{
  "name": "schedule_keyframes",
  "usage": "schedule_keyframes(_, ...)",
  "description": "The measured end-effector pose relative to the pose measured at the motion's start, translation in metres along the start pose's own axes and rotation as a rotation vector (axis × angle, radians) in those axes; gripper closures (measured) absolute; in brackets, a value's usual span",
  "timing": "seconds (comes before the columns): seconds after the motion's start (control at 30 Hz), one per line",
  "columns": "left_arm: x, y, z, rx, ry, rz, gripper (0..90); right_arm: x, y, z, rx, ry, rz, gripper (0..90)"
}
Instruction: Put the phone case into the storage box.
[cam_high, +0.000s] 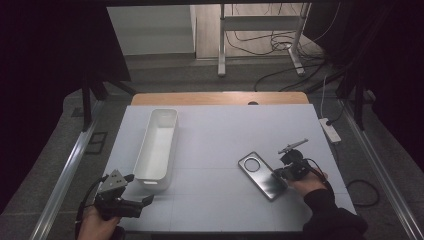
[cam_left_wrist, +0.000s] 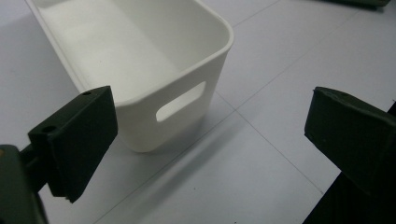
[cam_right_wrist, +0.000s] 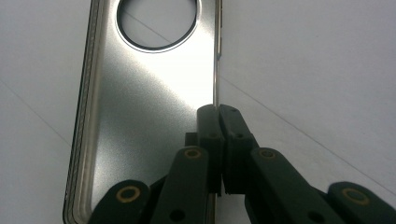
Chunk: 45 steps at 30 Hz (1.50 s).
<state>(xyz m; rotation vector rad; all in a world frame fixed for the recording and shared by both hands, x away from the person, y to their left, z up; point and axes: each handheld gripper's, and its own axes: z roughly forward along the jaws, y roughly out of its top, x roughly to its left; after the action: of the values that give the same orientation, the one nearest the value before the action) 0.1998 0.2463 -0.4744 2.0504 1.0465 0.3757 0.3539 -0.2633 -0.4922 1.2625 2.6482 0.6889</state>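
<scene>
A silver phone case (cam_high: 260, 172) with a round camera hole lies flat on the white table, right of centre. My right gripper (cam_high: 279, 174) is shut on the case's near long edge. In the right gripper view the two jaws press together over the thin side wall of the case (cam_right_wrist: 140, 93), their tips (cam_right_wrist: 218, 109) pinching it. My left gripper (cam_high: 139, 188) rests at the table's front left, open and holding nothing. Its wide-apart jaws (cam_left_wrist: 210, 116) point at the near end of a long white bin (cam_left_wrist: 215, 70).
The white bin (cam_high: 157, 145) is empty and runs front to back on the table's left side, with a handle slot in its near end. A wooden strip (cam_high: 220, 98) borders the table's far edge. A power strip (cam_high: 330, 130) and cables lie on the floor to the right.
</scene>
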Motion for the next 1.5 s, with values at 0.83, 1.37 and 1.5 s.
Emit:
schedule_keyframes(0.83,-0.024,0.033,0.017,-0.102,-0.168,0.036,0.0,0.007,-0.002,-0.032,-0.15,-0.007,-0.012,88.5)
schedule_keyframes(1.37,-0.042,0.066,0.051,-0.16,-0.256,0.034,0.0,0.013,0.001,-0.044,-0.208,0.008,-0.019,88.4)
schedule_keyframes(1.5,-0.046,0.073,0.061,-0.156,-0.269,0.046,0.0,0.014,0.003,-0.047,-0.222,0.006,-0.019,88.4)
